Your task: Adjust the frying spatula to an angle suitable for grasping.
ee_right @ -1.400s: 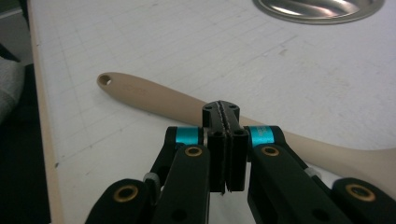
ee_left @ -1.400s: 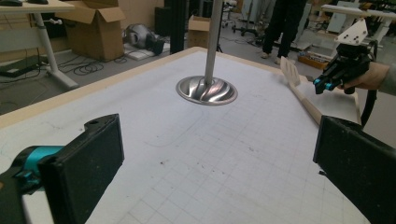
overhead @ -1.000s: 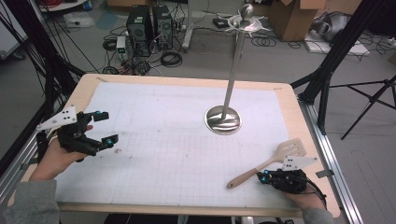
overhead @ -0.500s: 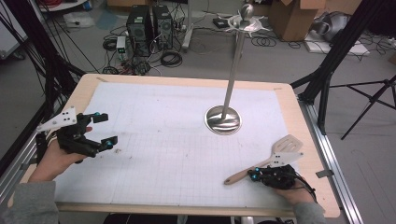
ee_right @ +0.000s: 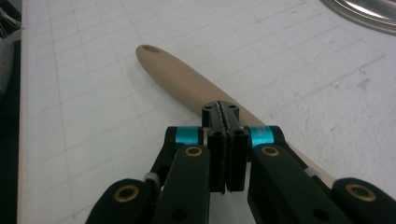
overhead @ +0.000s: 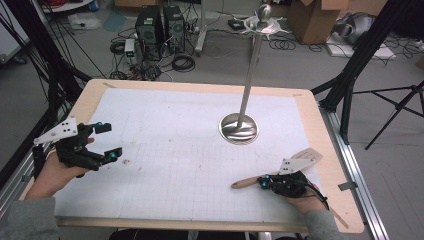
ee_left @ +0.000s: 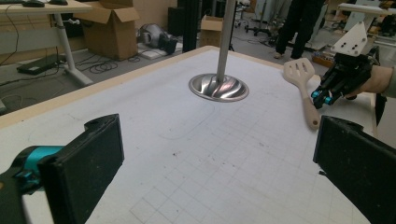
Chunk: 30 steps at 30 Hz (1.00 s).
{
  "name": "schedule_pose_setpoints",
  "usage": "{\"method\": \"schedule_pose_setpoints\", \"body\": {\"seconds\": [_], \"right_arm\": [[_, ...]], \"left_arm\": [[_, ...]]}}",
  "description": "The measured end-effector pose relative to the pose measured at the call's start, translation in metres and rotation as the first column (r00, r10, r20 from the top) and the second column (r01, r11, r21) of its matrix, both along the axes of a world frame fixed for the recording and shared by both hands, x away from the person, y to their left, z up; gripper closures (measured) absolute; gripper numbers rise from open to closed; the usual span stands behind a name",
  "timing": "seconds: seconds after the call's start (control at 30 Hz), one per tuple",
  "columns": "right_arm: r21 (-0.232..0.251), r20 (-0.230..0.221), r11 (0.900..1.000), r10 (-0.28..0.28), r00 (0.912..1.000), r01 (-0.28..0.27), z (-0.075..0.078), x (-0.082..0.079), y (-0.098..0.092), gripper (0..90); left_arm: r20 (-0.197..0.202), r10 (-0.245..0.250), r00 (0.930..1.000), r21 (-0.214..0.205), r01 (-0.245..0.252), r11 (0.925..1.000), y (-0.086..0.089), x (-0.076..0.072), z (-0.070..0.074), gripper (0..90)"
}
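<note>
Right gripper (overhead: 264,183) near table's front right corner, jaws fully closed pad to pad, nothing between them; tips over wooden spatula (ee_right: 187,81) handle, contact not discernible. Spatula flat on white gridded mat (overhead: 190,150), slotted blade toward right edge. Left gripper (overhead: 107,141) at left edge, jaws wide apart, empty. Steel stand (overhead: 239,127) mid-table.

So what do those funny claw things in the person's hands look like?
Both are black. The left gripper has two flat, rough black pads, teal bands near the tips, and a pale grey three-cornered plate on top. The right gripper has teal bands too, brass-coloured screws, the same grey plate and a black cable. The person wears grey sleeves.
</note>
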State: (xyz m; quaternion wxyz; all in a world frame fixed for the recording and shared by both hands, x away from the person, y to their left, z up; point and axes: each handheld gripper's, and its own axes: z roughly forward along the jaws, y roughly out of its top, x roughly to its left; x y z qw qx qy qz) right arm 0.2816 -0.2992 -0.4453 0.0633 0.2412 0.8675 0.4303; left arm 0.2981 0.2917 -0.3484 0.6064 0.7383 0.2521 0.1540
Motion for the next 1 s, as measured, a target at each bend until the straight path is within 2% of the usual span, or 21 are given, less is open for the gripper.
{"method": "schedule_pose_setpoints", "body": {"seconds": [0.07,0.23,0.43,0.6,0.63,0.87,1.0], "right_arm": [[0.001,-0.019,1.0,0.002,0.9998,-0.002,-0.002,0.003,0.003,90.0],[-0.007,-0.006,1.0,-0.007,1.0,0.007,-0.001,0.009,0.01,90.0],[-0.014,-0.021,0.9999,0.003,0.9998,-0.004,-0.002,0.014,0.016,90.0],[-0.021,-0.012,0.9998,-0.003,0.9999,0.003,-0.002,0.018,0.02,90.0],[-0.032,0.003,0.9994,-0.009,1.0,0.009,-0.001,0.02,0.023,90.0],[-0.069,0.015,0.9972,-0.027,0.9995,0.028,0.001,0.028,0.032,90.0],[-0.099,0.04,0.994,-0.043,0.9983,0.046,0.002,0.033,0.039,90.0]], "left_arm": [[0.0,0.003,1.0,0.003,-0.003,1.0,0.001,-0.002,0.0,2.2],[0.004,0.014,0.9999,0.003,-0.014,0.9999,0.005,-0.004,0.001,2.2],[0.0,0.026,0.9997,0.008,-0.026,0.9996,0.009,-0.007,-0.001,2.2],[-0.002,0.036,0.9994,0.009,-0.036,0.9993,0.013,-0.009,-0.002,2.2],[-0.001,0.038,0.9993,0.008,-0.038,0.9992,0.014,-0.009,-0.002,2.2],[-0.002,0.041,0.9991,0.013,-0.041,0.9991,0.016,-0.011,-0.002,2.2],[-0.003,0.052,0.9986,0.011,-0.052,0.9986,0.018,-0.013,-0.003,2.2]]}}
